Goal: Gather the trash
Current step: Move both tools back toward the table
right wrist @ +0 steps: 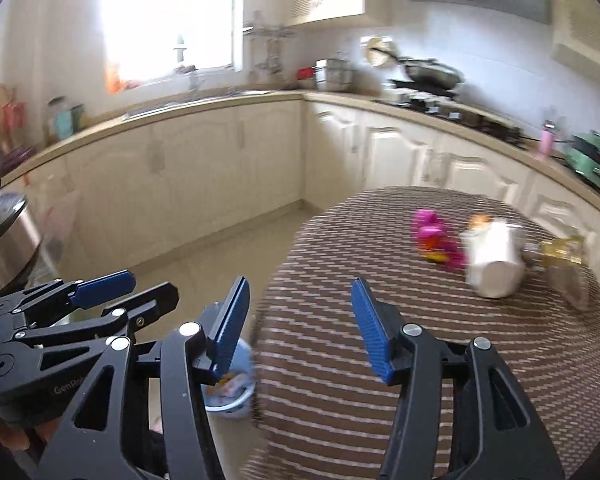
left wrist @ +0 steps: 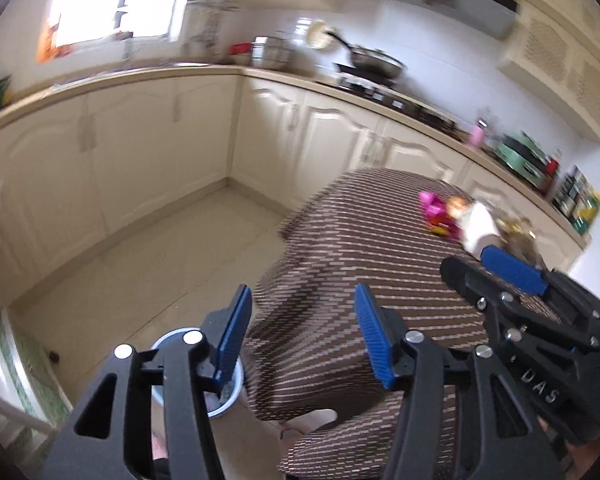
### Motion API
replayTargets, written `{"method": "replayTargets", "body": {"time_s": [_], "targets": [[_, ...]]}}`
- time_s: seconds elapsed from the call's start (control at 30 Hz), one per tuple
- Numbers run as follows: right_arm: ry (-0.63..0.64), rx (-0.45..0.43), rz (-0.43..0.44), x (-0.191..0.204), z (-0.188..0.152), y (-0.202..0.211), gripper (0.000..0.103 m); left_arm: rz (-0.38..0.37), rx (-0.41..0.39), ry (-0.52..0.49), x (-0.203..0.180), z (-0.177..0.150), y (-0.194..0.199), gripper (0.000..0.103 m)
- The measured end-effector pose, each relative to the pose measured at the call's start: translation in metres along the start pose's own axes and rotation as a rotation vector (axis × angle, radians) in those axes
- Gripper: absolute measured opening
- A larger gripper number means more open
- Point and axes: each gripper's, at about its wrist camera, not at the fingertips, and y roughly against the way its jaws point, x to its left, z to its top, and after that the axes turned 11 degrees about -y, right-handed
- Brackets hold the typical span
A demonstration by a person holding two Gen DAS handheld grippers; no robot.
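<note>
A table under a brown striped cloth [left wrist: 360,248] [right wrist: 380,320] carries the trash at its far right. There lie a pink wrapper [left wrist: 432,204] [right wrist: 430,228], a white cup on its side [left wrist: 480,228] [right wrist: 496,264] and a gold-and-clear wrapper [right wrist: 560,250]. On the floor by the table's left edge stands a light blue bin [left wrist: 236,384] [right wrist: 240,396] with scraps in it. My left gripper [left wrist: 300,336] [right wrist: 154,286] hangs open and empty above the bin and the table's edge. Beside it my right gripper [right wrist: 300,324] [left wrist: 464,260] is open too, with nothing between its pads.
Cream cabinets [right wrist: 220,160] under an L-shaped counter line the far walls. A wok [right wrist: 432,72] sits on the stove, with boxes and bottles [left wrist: 540,160] further right. A steel pedal bin [right wrist: 16,236] stands at the left. Beige tiled floor [left wrist: 160,248] lies between table and cabinets.
</note>
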Motion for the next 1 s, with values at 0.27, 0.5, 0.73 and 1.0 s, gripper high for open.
{"method": "replayTargets", "body": {"time_s": [0.27, 0.5, 0.73, 1.0], "targets": [[-0.168, -0.058, -0.195, -0.134, 0.009, 0.022, 0.057, -0.134, 0.039, -0.168, -0.106, 0.036, -0.046, 0.053], [-0.272, -0.064, -0.301, -0.218, 0.005, 0.027, 0.061, -0.229, 0.098, -0.278, -0.184, 0.064, -0.102, 0.053], [-0.321, -0.037, -0.325, -0.255, 0.001, 0.019, 0.065, -0.206, 0.108, -0.379, -0.240, 0.082, -0.144, 0.053], [-0.346, -0.017, -0.320, -0.269, 0.007, 0.006, 0.068, -0.186, 0.105, -0.431, -0.265, 0.101, -0.175, 0.055]]}}
